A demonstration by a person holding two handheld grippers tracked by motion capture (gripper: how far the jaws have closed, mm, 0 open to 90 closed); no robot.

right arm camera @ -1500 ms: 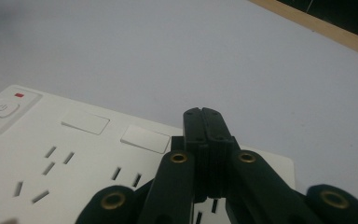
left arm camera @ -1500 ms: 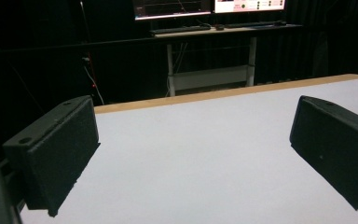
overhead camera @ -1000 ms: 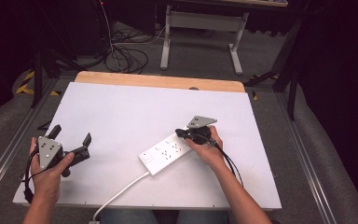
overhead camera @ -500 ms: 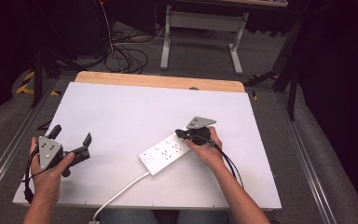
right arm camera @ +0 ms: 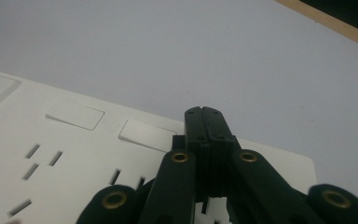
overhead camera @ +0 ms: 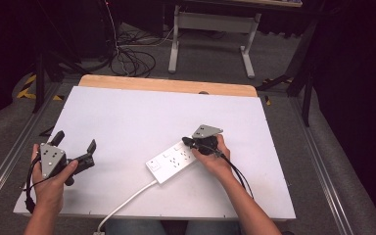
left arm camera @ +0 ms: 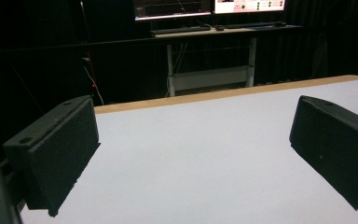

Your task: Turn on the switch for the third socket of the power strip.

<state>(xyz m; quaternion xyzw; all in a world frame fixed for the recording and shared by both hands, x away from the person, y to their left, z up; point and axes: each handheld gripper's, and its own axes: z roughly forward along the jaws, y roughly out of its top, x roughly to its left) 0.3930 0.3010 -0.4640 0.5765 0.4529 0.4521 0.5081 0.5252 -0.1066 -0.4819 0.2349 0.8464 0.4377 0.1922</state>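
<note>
White power strip [overhead camera: 172,160], closed right tongs [overhead camera: 187,142] above

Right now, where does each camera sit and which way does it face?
High view: above the person's side, facing forward and down on the white table; forearms, both hands.
Left gripper view: on the left hand-held gripper, looking across bare table; jaws apart.
Right gripper view: on the right hand-held gripper, shut, over the power strip.
Shared: power strip, high and right gripper views.
</note>
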